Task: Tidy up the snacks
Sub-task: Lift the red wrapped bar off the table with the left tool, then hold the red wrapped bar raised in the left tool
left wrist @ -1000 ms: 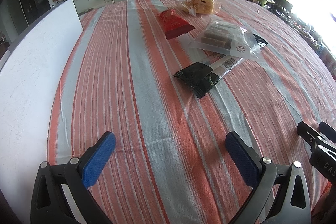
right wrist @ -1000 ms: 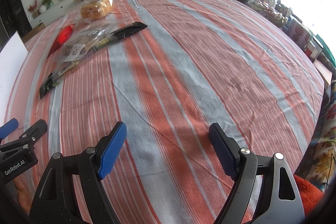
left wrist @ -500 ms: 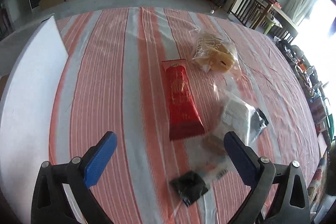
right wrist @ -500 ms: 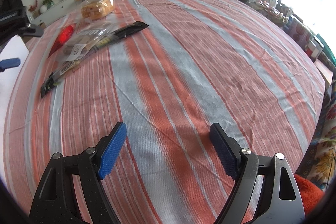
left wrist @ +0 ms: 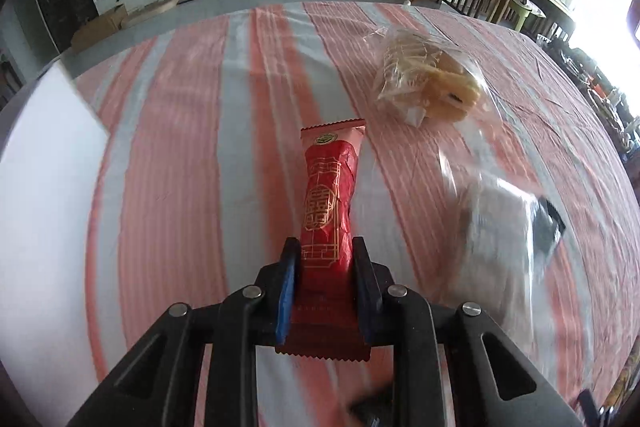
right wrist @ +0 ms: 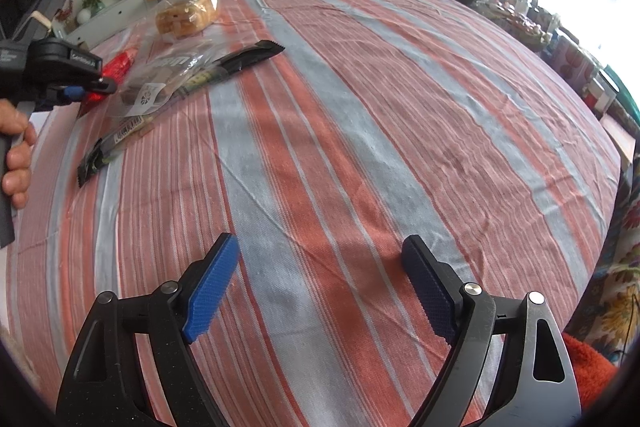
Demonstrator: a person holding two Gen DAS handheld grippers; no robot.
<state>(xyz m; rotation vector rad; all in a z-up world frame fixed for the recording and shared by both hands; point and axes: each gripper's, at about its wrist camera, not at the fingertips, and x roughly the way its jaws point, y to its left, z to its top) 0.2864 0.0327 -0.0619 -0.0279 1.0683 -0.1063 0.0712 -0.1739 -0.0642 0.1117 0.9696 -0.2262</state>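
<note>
The left gripper (left wrist: pixel 326 255) is closing its jaws on the red snack packet (left wrist: pixel 329 203), and its blue pads already press the packet's sides near the nearer end, whose crimped edge sticks out behind the fingers toward the camera. The packet's long axis runs straight along the gripper's line, with its far crimped end pointing away toward the far edge of the striped tablecloth (left wrist: pixel 180 155). From the right wrist view the same gripper (right wrist: pixel 86 89) shows at the left edge, a hand (right wrist: pixel 16 151) around its handle, and the packet (right wrist: pixel 118 65) as a red streak past its tips. The right gripper (right wrist: pixel 320 287) hovers over bare cloth with its jaws wide apart and nothing between them. To the right of the packet lies a clear bag of bread (left wrist: pixel 430 83), and nearer, blurred, a clear bag with dark contents (left wrist: pixel 504 227) lying over a long black packet (right wrist: pixel 188 83). A white board (left wrist: pixel 44 195) stands just beside the cloth's left side. Between the board and the red packet the cloth is open, and so is the broad stretch ahead of the right gripper, out to the cloth's right-hand edge.
</note>
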